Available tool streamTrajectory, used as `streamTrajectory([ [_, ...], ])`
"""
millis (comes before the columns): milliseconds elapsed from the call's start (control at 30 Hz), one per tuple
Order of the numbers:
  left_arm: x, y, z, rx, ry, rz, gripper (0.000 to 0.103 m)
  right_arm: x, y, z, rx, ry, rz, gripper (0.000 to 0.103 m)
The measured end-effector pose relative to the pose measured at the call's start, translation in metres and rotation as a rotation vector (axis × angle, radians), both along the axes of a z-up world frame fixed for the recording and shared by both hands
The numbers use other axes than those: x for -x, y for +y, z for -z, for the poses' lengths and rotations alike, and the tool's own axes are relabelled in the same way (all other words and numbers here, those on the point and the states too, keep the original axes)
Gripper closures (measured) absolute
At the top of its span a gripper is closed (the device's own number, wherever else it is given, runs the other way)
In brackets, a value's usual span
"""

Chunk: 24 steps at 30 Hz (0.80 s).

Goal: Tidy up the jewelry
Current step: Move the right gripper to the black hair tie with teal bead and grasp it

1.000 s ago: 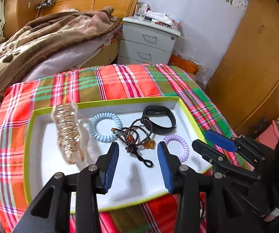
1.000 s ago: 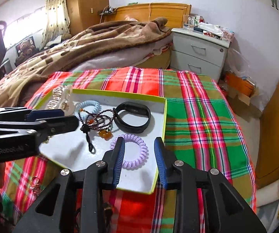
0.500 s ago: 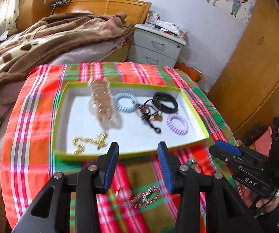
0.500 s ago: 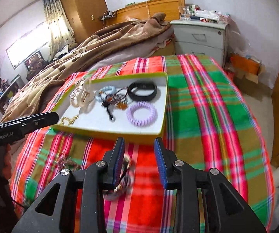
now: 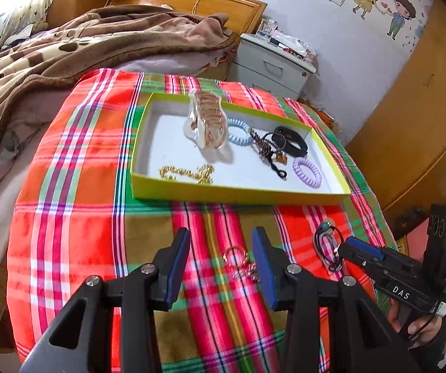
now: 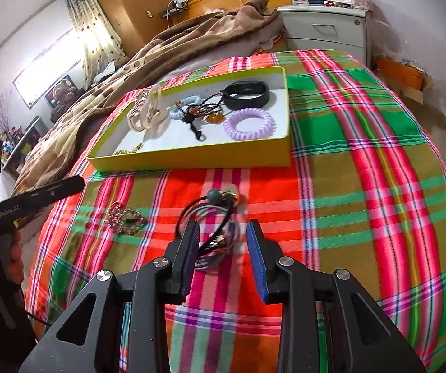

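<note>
Right wrist view: right tool (image 6: 223, 248) gapes over a limp, light hair-tie bundle (image 6: 213, 233); pinch its bunched middle. At nine o'clock, left tool (image 5: 221, 264) open above a snaggy chain charm (image 5: 241, 264).

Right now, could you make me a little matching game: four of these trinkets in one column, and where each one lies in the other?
Things:
1. purple coil band
2. gold chain
3. hair-tie bundle
4. rose-gold chain

Places:
A. on the cloth, between the left gripper's fingers
B. in the tray, near right corner
C. on the cloth, at the right gripper's fingertips
D. in the tray, near left part

Pairs: 1-B, 2-D, 3-C, 4-A
</note>
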<state>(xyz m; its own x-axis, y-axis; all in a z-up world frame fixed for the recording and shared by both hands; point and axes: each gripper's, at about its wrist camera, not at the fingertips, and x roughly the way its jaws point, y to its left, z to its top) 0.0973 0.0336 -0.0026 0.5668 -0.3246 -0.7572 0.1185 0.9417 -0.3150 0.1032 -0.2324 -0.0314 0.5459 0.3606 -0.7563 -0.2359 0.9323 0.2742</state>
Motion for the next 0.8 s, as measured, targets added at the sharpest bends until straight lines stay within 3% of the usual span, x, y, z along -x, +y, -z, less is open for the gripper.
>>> streamTrajectory([
  [300, 0.008, 0.002, 0.006, 0.015, 0.01, 0.013, 0.06, -0.001, 0.015, 0.007, 0.106, -0.001, 0.012, 0.071],
  [367, 0.009, 0.002, 0.007, 0.014, 0.012, 0.014, 0.06, 0.0, 0.015, 0.007, 0.113, -0.005, 0.01, 0.083],
  [500, 0.009, 0.003, 0.009, 0.017, 0.016, 0.009, 0.06, 0.002, 0.012, 0.003, 0.11, -0.022, 0.02, 0.086],
  [567, 0.01, 0.003, 0.009, 0.019, 0.015, 0.01, 0.06, 0.005, 0.011, -0.001, 0.122, -0.042, 0.02, 0.094],
  [667, 0.01, 0.003, 0.009, 0.021, 0.016, 0.011, 0.06, 0.006, 0.014, -0.006, 0.146, -0.073, 0.01, 0.097],
  [800, 0.011, 0.002, 0.009, 0.023, 0.019, 0.012, 0.06, 0.007, 0.011, -0.017, 0.099, -0.12, -0.003, 0.097],
])
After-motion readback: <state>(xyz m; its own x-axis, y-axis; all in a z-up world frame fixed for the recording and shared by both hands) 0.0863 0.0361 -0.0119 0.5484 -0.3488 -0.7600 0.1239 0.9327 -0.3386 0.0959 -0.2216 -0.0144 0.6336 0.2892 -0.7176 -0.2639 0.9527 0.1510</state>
